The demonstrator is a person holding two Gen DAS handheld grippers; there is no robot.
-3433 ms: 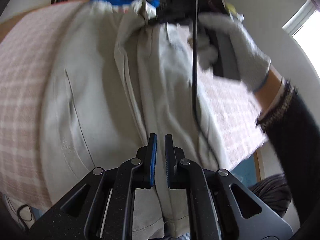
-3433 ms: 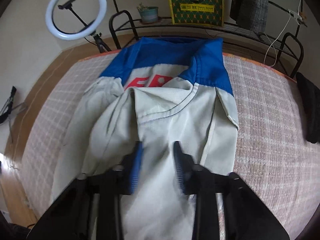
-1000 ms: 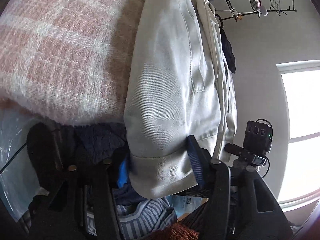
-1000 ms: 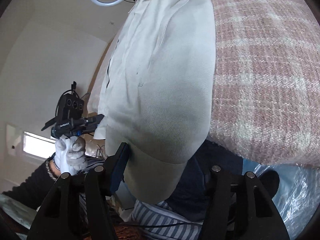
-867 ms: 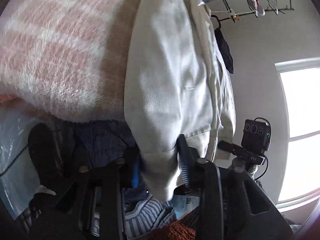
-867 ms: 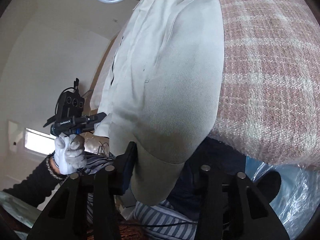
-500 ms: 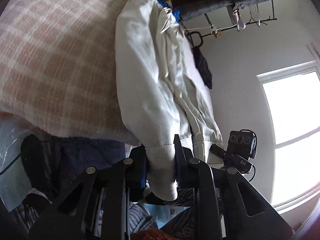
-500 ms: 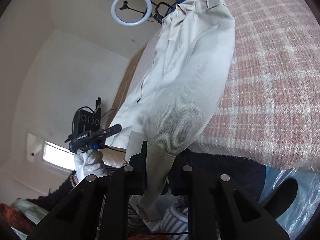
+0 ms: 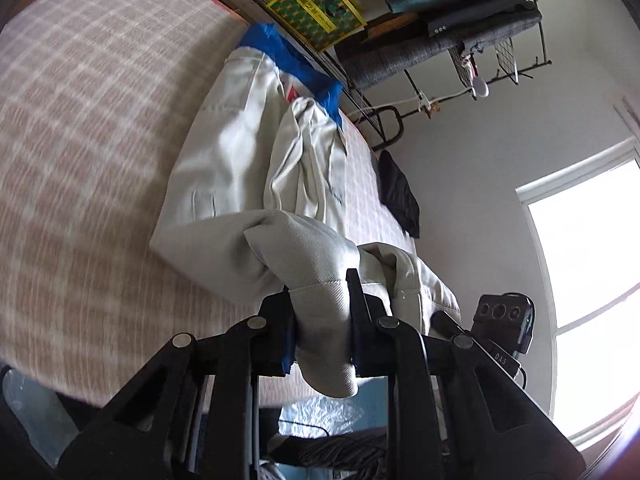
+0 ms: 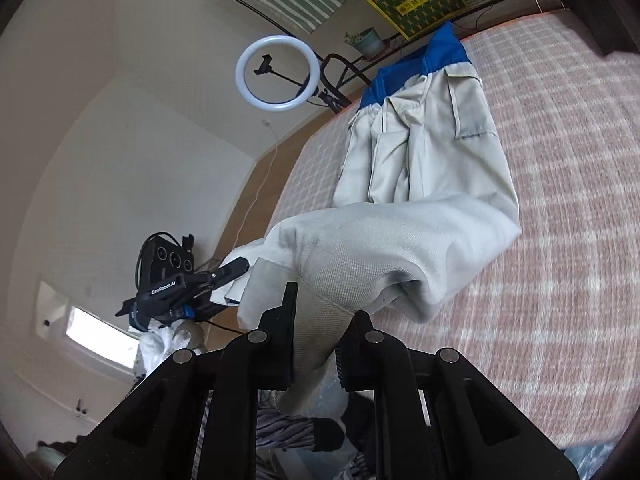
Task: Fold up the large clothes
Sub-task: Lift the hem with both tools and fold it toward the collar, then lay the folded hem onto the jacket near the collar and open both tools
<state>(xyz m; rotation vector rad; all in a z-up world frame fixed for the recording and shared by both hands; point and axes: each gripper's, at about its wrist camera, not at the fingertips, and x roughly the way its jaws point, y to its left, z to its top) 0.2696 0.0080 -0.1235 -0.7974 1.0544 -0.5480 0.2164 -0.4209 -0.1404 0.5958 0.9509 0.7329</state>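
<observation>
Home bedroom: plaid-covered bed (image 10: pixel 560 200), clothes rack (image 9: pixel 460 40), ring light (image 10: pixel 278 73).

Garment (image 9: pixel 224 168) lies on the bed (image 9: pixel 80 128), shelf (image 9: pixel 360 52) behind.

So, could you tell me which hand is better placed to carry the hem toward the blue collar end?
Neither alone: the left gripper and right gripper each clamp a hem corner of the beige garment, so both should move together.

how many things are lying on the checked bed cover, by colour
beige: 1, the trousers, both leg ends lifted in shut jaws
blue: 1, the garment under the trousers' far end
black: 1, the dark cloth near the bed's edge
total: 3
</observation>
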